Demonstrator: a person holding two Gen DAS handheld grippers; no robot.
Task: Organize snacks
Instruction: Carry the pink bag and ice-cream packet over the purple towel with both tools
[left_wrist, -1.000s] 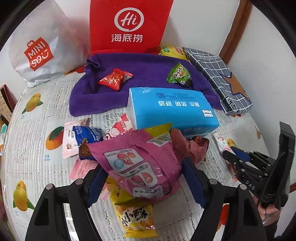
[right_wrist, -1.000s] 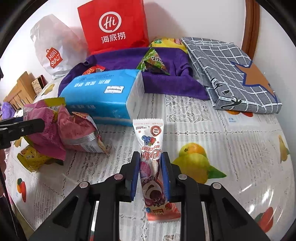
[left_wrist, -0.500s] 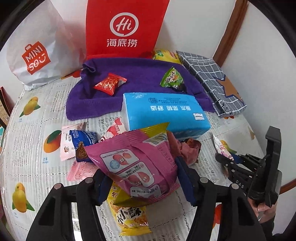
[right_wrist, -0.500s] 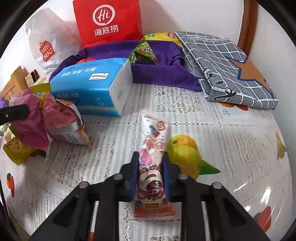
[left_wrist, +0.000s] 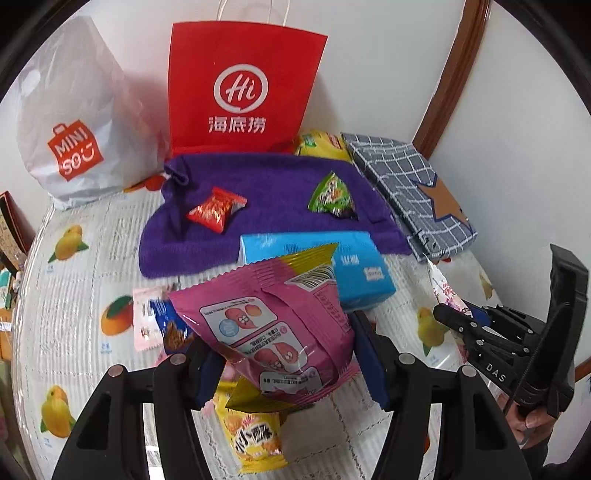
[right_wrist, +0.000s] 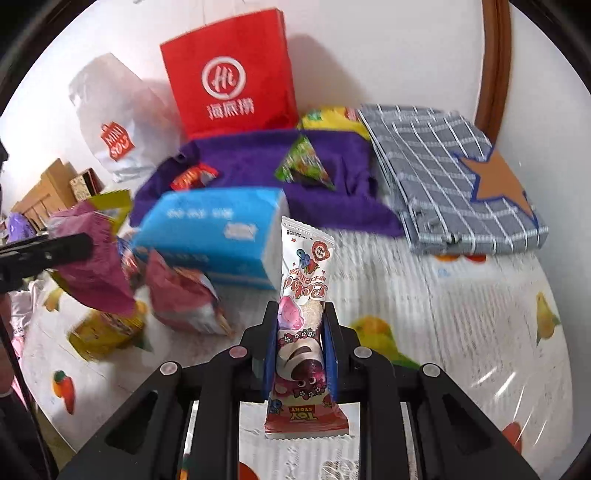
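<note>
Crinkly pink foil bag (left_wrist: 273, 328) clamped in left tongs (left_wrist: 284, 354), slim glossy wrapper (right_wrist: 301, 332) in right tongs (right_wrist: 299, 350)

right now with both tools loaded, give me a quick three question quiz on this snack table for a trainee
1. True or false: the left tool holds the pink snack bag.
2. What does the right tool grip? A) the blue tissue pack B) the Toy Story snack bar C) a yellow snack pouch
3. Which two snack packets lie on the purple towel?

Key
1. True.
2. B.
3. The red packet and the green triangular packet.
</note>
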